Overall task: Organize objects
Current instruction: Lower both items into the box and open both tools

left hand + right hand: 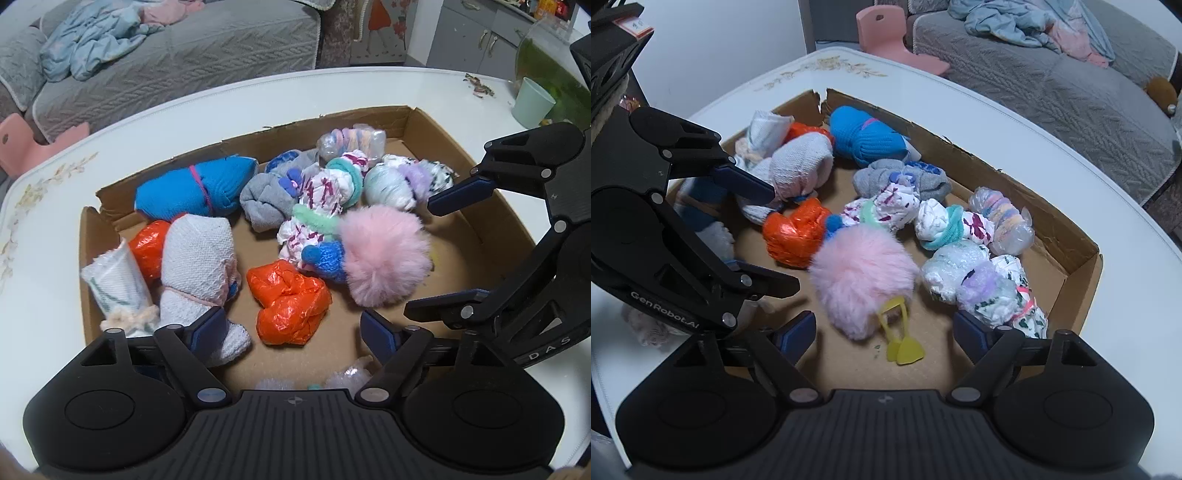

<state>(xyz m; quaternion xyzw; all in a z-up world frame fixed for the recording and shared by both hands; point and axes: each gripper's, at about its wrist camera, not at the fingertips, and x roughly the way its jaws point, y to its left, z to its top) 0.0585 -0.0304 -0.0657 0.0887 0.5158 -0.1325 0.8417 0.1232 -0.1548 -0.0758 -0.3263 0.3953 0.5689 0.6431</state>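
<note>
A shallow cardboard tray (369,118) (1067,225) on a white table holds several soft bundles. My left gripper (293,328) hangs open over its near side, above a knotted orange plastic bag (288,299) that neither pad touches. Beside its left finger lies a white towel roll (199,258). My right gripper (884,332) is open too, over a pink fluffy pom-pom (860,277) with a yellow clip (901,347). The two grippers stand close together over the tray, each showing in the other's view: the right gripper (424,254), the left gripper (779,240).
The tray also holds a blue knit bundle (195,188), a grey sock bundle (266,199), white patterned bags tied with scrunchies (325,192) and a second orange bag (147,247). A pale green cup (532,103) stands on the table. A grey sofa (177,51) lies beyond.
</note>
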